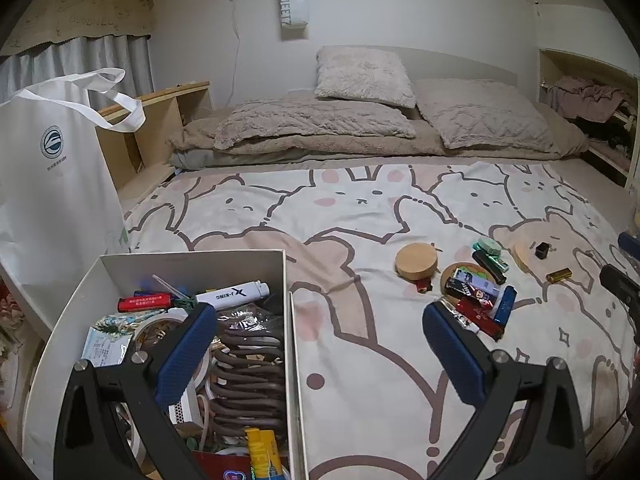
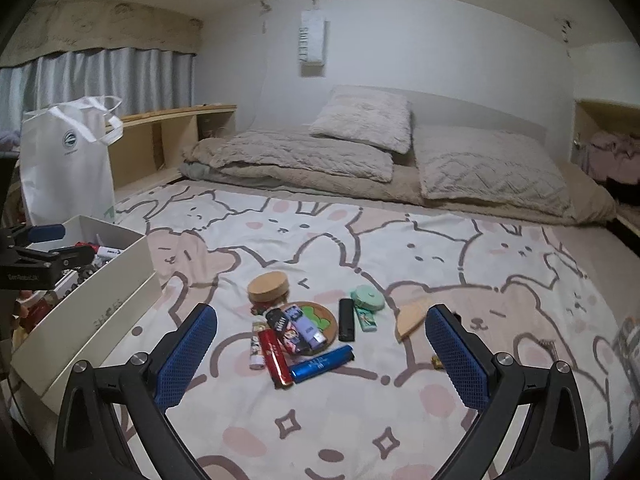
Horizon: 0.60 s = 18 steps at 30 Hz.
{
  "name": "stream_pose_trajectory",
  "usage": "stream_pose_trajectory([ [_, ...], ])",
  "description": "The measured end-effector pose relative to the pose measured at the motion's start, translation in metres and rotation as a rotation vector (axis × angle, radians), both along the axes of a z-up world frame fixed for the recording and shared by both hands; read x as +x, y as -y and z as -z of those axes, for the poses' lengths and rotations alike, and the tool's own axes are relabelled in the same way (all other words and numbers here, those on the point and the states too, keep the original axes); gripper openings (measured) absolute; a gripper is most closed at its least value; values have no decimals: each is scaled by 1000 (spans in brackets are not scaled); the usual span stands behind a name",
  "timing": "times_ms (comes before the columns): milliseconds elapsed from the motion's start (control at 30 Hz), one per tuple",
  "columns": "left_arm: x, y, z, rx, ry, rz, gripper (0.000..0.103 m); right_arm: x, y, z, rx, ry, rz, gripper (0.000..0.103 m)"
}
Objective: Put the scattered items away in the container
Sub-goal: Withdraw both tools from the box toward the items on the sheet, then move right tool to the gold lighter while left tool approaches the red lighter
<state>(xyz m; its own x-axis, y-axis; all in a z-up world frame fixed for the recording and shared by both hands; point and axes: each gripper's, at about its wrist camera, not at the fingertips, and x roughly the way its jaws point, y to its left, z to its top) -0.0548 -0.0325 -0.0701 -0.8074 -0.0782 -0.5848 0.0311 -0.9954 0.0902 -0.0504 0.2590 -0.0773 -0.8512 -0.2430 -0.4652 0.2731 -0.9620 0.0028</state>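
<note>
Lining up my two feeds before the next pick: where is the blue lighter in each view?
Left wrist: blue lighter right of centre, at the pile's right edge.
Right wrist: blue lighter bottom centre, nearest the open right gripper.
Shared landmark: round wooden lid.

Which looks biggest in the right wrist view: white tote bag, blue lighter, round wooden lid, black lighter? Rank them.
1. white tote bag
2. round wooden lid
3. blue lighter, nearer the camera, so close to the lid
4. black lighter
</note>
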Motion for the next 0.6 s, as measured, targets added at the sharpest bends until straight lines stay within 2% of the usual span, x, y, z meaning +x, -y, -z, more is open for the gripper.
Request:
stream_pose_trajectory([
  [267, 2, -9, 3, 21, 5, 23, 103, -1, -20, 6, -32, 16, 47, 103],
  [600, 3, -41, 12, -22, 18, 92, 103, -5, -36, 17, -35, 48, 84, 103],
])
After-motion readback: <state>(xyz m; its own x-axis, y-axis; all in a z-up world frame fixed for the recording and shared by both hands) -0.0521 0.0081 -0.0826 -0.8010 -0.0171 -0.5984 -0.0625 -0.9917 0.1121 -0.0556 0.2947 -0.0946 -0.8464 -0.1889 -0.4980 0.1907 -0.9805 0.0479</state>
